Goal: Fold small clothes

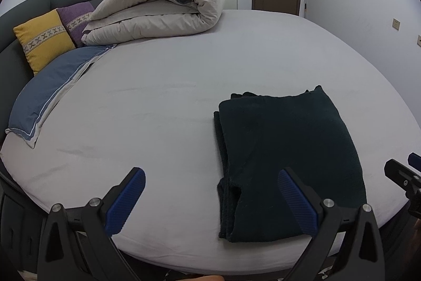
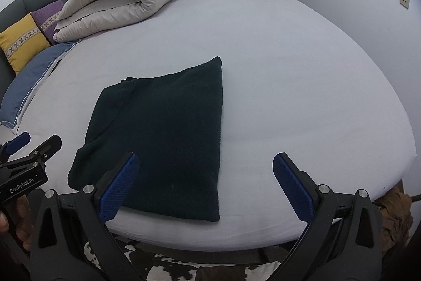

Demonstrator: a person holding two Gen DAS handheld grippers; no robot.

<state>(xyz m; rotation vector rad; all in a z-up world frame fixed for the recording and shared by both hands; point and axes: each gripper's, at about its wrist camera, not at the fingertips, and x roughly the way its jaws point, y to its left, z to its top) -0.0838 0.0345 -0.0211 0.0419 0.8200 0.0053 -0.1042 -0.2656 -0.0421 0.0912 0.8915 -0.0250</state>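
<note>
A dark knitted garment (image 1: pixel 286 159) lies folded into a flat rectangle near the front edge of the bed (image 1: pixel 168 102); it also shows in the right wrist view (image 2: pixel 163 133). My left gripper (image 1: pixel 210 199) is open and empty, hovering over the bed's front edge, its right finger above the garment's near left part. My right gripper (image 2: pixel 205 183) is open and empty, its left finger over the garment's near edge. The right gripper shows at the right edge of the left wrist view (image 1: pixel 405 173); the left gripper shows at the left of the right wrist view (image 2: pixel 29 149).
A rolled beige duvet (image 1: pixel 158 7) lies at the back of the bed. A blue pillow (image 1: pixel 50 94), a yellow cushion (image 1: pixel 43 38) and a purple cushion (image 1: pixel 76 17) lie at the left by the dark headboard. Wardrobe and door stand behind. A patterned rug (image 2: pixel 184 267) is below.
</note>
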